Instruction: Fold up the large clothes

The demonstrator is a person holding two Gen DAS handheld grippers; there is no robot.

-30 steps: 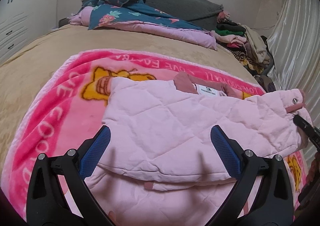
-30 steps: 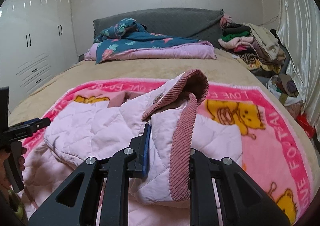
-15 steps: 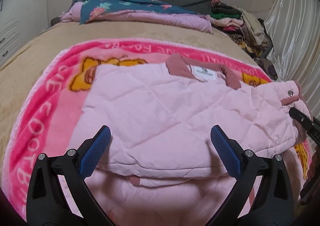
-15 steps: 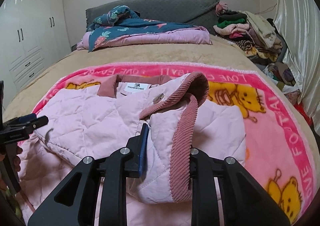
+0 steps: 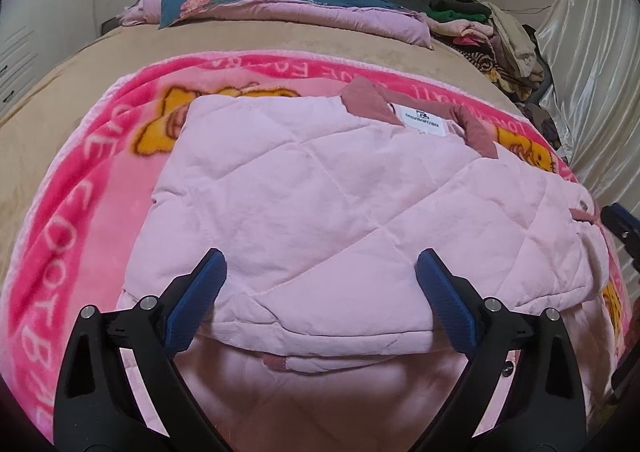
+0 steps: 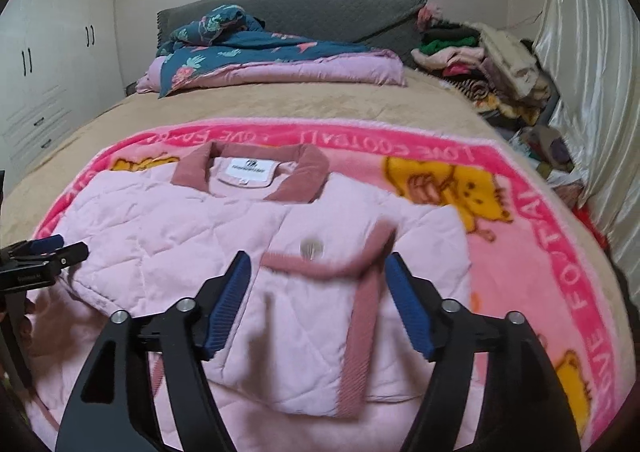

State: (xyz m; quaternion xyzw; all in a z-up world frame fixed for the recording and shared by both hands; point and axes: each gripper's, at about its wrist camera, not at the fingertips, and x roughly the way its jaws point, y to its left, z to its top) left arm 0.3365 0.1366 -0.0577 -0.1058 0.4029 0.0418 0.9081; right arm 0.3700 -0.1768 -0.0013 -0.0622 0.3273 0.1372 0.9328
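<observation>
Lying across the middle of the pink cartoon blanket [image 6: 520, 236] on the bed [image 6: 280, 103], the pink quilted jacket [image 5: 320, 191] has its corduroy collar [image 6: 308, 167] toward the headboard end and both sides folded in over its body, with a dusky-pink trimmed cuff [image 6: 360, 284] and snap resting on top near the foot edge. It looks soft, puffy and light, the sort of padding that springs back and slides on fleece, so I would take it by the firmer corduroy trim or a doubled edge at the hem corners rather than by the slick quilted face. The right gripper [image 6: 318, 302] tilts down over the cuff, its jaws opening; the cuff lies between the blue pads, but they stand clear of it on both sides and grip nothing. The left gripper [image 5: 320, 304] angles down over the folded panel nearer the blanket's left side, jaws spread wide and empty, the fabric below them untouched. Beyond the blanket, a floral duvet [image 6: 248, 51] sits at the head of the bed, and a pile of clothes [image 6: 480, 59] crowds the far right corner.
</observation>
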